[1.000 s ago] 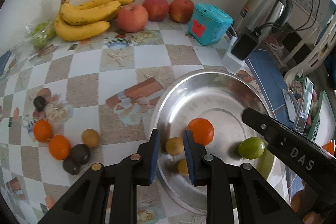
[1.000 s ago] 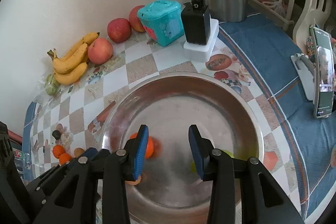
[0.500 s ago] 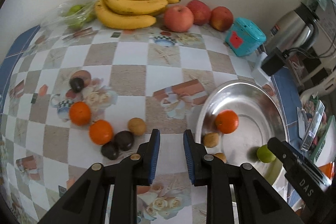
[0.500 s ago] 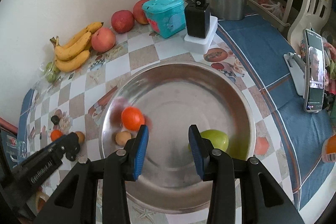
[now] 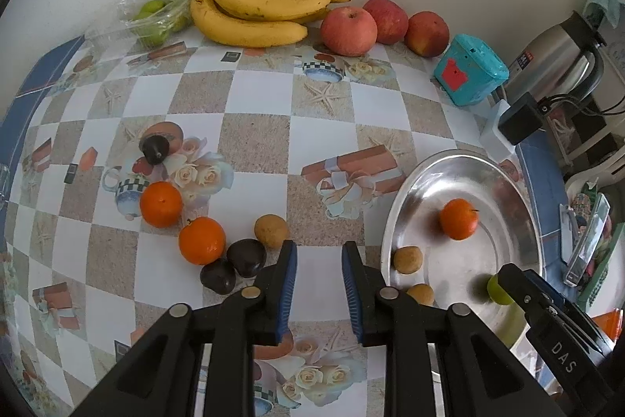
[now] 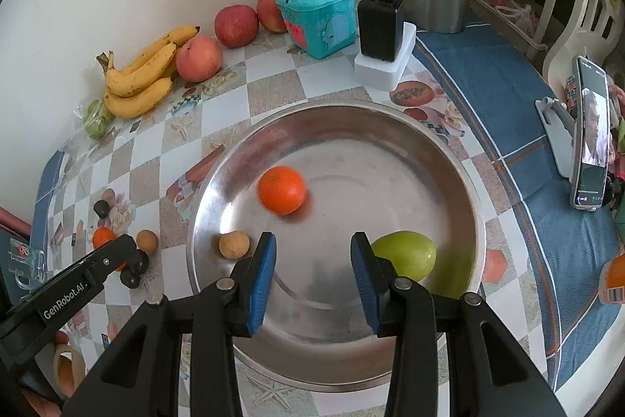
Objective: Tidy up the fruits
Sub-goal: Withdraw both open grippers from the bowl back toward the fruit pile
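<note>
Left claw (image 5: 318, 284) agape, empty, beside dark fruit (image 5: 246, 256) and orange (image 5: 202, 240).

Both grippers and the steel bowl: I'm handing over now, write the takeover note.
Left gripper: jaws open, empty, over the tablecloth near the loose fruit.
Right gripper: jaws open, empty, over the steel bowl.
Done: in the bowl are one orange, a green fruit and two small brown fruits.
Left: two oranges, a brown fruit, three dark fruits, plus bananas and apples by the wall.
</note>
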`<move>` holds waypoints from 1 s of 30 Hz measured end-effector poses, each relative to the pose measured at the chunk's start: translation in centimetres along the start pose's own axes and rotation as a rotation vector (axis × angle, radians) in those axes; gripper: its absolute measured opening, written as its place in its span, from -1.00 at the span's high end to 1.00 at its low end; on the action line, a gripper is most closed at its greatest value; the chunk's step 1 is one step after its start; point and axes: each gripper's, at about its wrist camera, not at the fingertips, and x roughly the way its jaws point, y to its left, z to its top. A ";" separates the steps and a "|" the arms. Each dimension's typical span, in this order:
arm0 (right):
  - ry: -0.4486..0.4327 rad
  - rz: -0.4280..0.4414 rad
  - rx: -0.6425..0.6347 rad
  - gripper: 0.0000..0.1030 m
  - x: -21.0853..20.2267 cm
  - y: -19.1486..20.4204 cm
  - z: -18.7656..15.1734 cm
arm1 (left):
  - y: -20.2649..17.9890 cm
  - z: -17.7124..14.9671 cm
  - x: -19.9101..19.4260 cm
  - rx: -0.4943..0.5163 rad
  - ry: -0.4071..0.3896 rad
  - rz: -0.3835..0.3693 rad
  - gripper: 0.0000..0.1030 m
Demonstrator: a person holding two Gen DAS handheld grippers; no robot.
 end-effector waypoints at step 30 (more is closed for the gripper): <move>-0.047 -0.033 -0.008 -0.96 0.5 -0.2 -0.2 | 1.5 -0.1 0.5 0.009 -0.021 0.163 -1.00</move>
